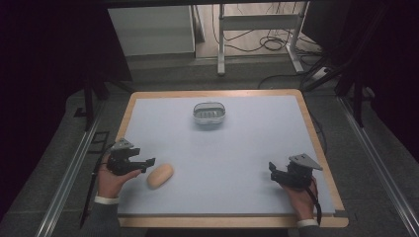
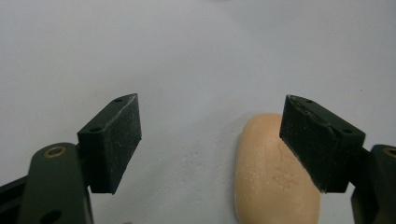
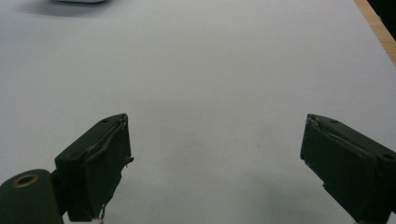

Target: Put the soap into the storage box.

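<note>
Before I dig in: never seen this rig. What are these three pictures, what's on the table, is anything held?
There is no robot arm here. A person sits at a table with hand-held tongs in each hand: the left tongs and the right tongs.

The high view looks down from above the person's side. The other two come from a camera on each pair of tongs, looking along its black jaws.

On the pale blue table top lie a tan bar of soap and, farther off, a clear soap dish.

Nothing is held. Both tongs are open; the soap lies by one jaw of the left tongs, not pinched.
</note>
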The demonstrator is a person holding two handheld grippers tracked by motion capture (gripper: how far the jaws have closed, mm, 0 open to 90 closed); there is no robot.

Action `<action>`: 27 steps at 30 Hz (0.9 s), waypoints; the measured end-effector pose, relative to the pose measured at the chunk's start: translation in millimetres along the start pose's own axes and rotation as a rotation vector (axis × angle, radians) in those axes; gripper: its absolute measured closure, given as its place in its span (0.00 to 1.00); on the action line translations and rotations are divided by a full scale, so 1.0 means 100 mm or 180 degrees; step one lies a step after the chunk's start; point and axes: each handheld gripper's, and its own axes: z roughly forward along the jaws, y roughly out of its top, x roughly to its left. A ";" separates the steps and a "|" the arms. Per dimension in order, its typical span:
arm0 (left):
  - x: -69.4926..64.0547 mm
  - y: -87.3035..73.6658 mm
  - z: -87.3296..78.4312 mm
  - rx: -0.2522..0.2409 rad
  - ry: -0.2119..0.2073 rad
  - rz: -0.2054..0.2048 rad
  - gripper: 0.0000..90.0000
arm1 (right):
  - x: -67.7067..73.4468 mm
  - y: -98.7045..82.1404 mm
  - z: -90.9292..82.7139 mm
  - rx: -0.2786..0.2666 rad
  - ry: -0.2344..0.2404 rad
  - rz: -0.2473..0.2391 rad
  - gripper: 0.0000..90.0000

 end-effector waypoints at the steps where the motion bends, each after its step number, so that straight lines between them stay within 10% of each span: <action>1: 0.00 0.01 -0.01 0.0004 0.0014 -0.0003 0.23 | 0.00 0.00 0.00 -0.0013 0.0003 -0.0002 0.10; 27: -0.23 0.25 -0.18 0.0304 0.0003 0.0398 0.22 | -0.03 0.00 -0.01 -0.0025 0.0097 0.0073 0.10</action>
